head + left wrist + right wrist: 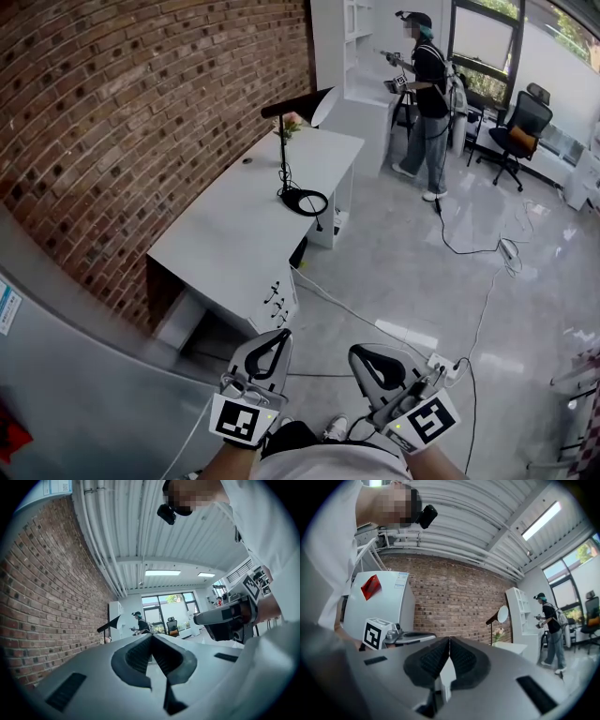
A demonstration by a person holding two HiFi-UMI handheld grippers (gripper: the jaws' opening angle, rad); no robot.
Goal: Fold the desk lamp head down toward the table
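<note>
The black desk lamp [284, 150] stands at the far end of a white desk [234, 234], its ring base [305, 202] near the desk's right edge. Its head [305, 103] is raised and slants up to the right. Both grippers are far from it, low in the head view near my body. My left gripper [278, 336] and right gripper [362, 352] are both shut with nothing between the pads. The left gripper view shows the lamp [108, 623] small beyond the closed jaws [152, 637]. From the right gripper [449, 640] the lamp [499, 616] is likewise distant.
A brick wall [141, 112] runs along the desk's left. A grey cabinet [66, 375] stands at my near left. Cables and a power strip [442, 364] lie on the floor. Another person [428, 103] stands by white shelves, with an office chair [516, 136] beyond.
</note>
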